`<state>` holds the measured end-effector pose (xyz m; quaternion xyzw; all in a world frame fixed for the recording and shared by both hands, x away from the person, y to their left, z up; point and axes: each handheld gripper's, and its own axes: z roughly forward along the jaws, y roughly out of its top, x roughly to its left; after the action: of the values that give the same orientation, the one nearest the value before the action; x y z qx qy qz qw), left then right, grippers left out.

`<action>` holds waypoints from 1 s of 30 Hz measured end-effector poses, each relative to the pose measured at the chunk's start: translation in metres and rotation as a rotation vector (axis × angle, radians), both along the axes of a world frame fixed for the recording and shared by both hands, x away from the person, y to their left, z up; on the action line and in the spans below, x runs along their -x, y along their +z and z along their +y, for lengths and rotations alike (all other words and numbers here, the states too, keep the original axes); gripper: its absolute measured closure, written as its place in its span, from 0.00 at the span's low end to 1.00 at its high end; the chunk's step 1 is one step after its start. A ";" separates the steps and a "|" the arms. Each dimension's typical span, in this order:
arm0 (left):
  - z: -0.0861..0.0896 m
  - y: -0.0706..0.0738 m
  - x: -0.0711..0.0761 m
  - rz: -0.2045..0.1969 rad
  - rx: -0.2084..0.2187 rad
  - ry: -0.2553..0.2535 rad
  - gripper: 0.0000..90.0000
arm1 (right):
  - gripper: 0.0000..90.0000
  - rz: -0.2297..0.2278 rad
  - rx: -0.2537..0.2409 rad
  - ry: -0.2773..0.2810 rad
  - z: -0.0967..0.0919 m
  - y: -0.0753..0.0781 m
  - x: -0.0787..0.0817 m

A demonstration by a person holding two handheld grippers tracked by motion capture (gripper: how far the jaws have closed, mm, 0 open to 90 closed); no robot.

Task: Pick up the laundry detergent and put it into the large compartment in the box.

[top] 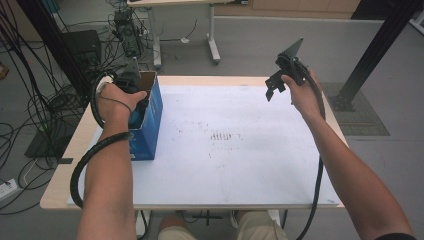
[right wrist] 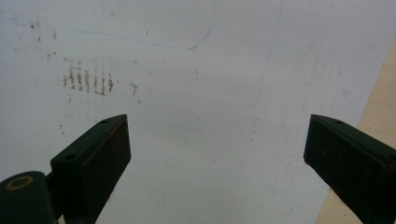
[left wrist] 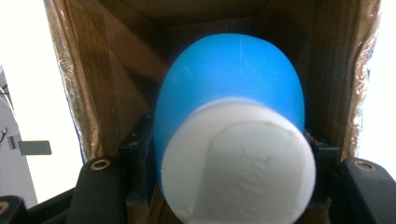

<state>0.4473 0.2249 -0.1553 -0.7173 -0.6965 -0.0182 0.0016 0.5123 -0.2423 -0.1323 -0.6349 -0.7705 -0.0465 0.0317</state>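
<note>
Blue and white, a bulb-shaped object [left wrist: 233,116] sits clenched in the left gripper [left wrist: 233,186], its 2 black jaws pressing on either side of it just behind its white round end, and gripper and object both reach inside an open cardboard box [top: 150,117] with blue outer sides that stands near the table's [top: 75,145] far left corner. The right gripper [right wrist: 217,154] hangs released above the table's far right part, its 2 jaws wide apart with nothing between them over the scuffed white sheet [right wrist: 196,84] covering the table.
</note>
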 end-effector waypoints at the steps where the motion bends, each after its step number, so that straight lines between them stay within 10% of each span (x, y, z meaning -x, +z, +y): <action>1: 0.000 0.000 0.000 0.000 0.000 0.000 0.41 | 0.08 0.001 0.001 -0.002 0.000 0.000 0.000; 30: -0.002 0.000 0.001 -0.007 -0.006 -0.003 0.41 | 0.08 -0.005 -0.002 -0.004 -0.003 0.001 0.002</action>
<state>0.4466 0.2229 -0.1553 -0.7183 -0.6954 -0.0226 0.0015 0.5107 -0.2448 -0.1315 -0.6362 -0.7694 -0.0489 0.0306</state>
